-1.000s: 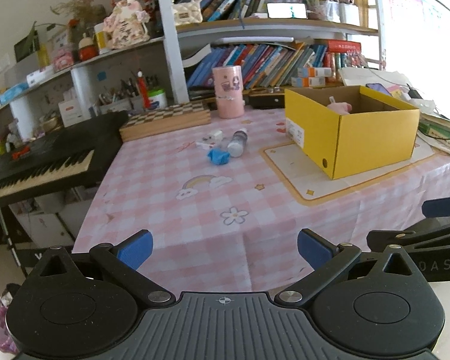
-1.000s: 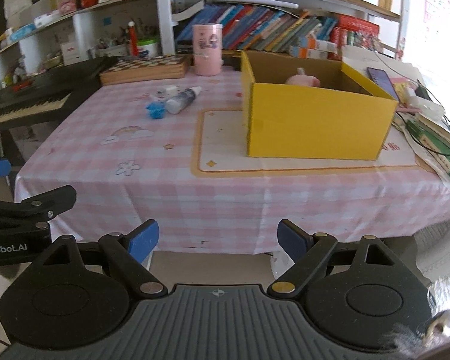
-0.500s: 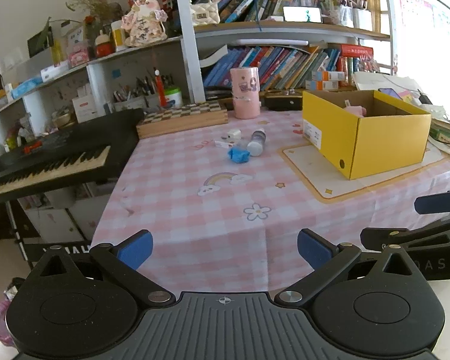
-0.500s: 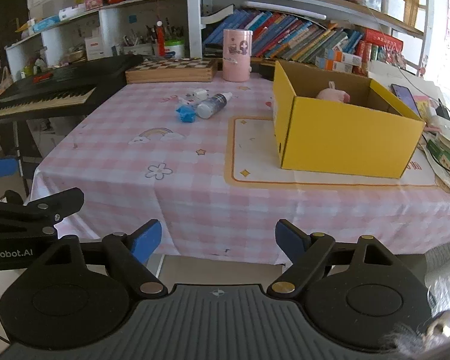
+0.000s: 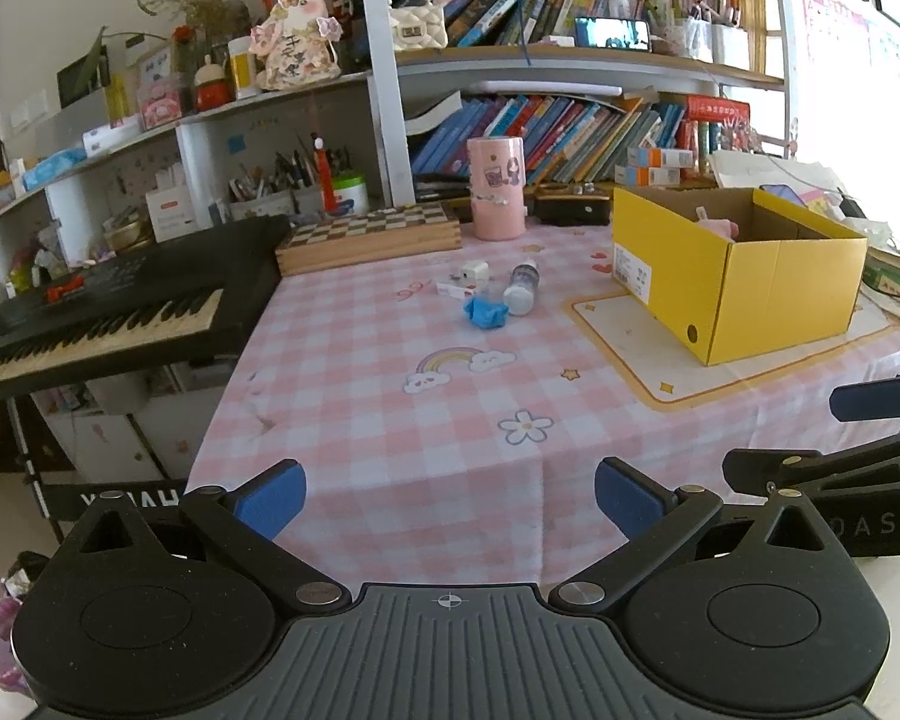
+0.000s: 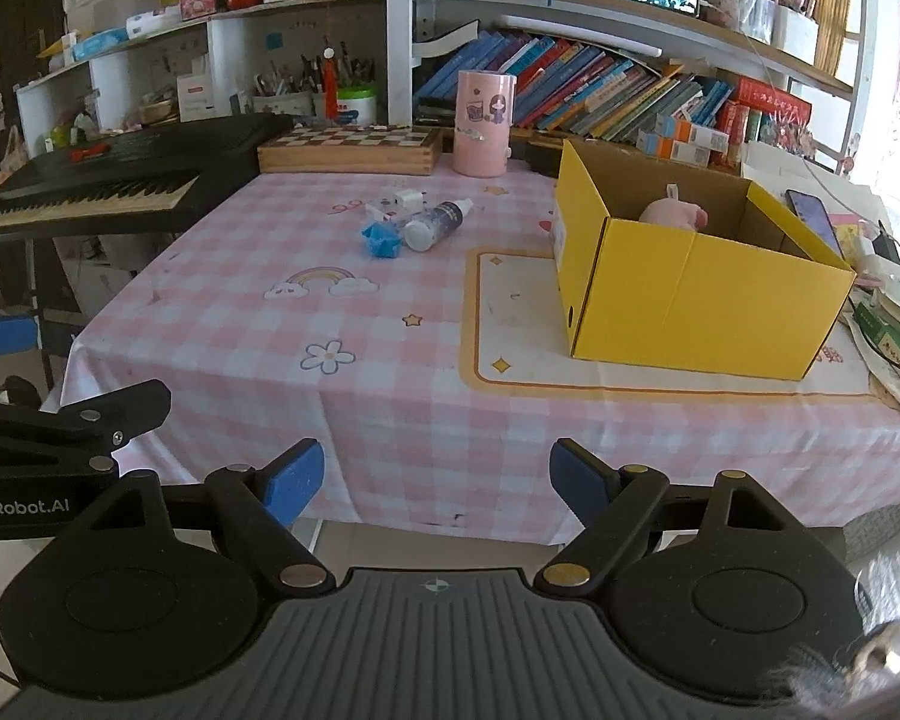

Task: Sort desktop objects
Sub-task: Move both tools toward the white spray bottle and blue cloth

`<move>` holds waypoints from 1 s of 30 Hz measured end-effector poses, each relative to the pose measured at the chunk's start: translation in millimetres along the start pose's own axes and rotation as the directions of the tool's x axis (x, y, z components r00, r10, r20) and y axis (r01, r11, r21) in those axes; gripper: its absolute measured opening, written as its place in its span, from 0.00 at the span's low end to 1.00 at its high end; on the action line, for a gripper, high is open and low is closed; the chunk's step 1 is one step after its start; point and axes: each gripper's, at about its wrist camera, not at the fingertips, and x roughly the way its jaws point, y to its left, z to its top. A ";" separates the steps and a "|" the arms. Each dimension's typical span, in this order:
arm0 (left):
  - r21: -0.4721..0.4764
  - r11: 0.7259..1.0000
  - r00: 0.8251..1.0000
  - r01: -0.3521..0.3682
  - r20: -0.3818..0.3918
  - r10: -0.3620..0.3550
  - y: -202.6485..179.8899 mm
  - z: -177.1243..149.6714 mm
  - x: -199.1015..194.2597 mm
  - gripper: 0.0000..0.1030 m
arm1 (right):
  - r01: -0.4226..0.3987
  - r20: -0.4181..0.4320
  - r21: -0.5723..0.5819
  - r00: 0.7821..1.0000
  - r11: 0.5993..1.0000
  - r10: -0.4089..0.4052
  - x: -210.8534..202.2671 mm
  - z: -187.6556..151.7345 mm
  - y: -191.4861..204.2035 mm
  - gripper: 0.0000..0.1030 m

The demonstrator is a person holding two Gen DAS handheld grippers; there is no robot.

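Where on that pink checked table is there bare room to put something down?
The near stretch of tablecloth is bare, between the front edge and the blue toy. So is the mat before the yellow box. Crowded: around the bottle and the back, by the chessboard.

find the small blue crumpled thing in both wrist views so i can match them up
Left wrist view: the blue crumpled thing lies on the pink checked cloth above centre, just left of the lying bottle.
Right wrist view: it lies left of centre in the upper half, again touching the bottle's left side.
Shared landmark: the yellow box, to its right in both.
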 end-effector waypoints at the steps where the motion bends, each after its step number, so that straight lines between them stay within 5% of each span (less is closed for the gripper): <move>1: 0.000 1.000 1.000 0.001 0.001 -0.001 0.8 0.4 0.0 1.00 | 0.002 0.000 0.001 1.000 1.000 -0.002 0.0 0.4 0.4 0.80; 30: -0.005 1.000 0.999 -0.017 -0.032 0.017 7.3 25.6 47.2 1.00 | -0.040 -0.012 -0.017 0.999 0.999 0.040 49.7 35.8 -6.9 0.77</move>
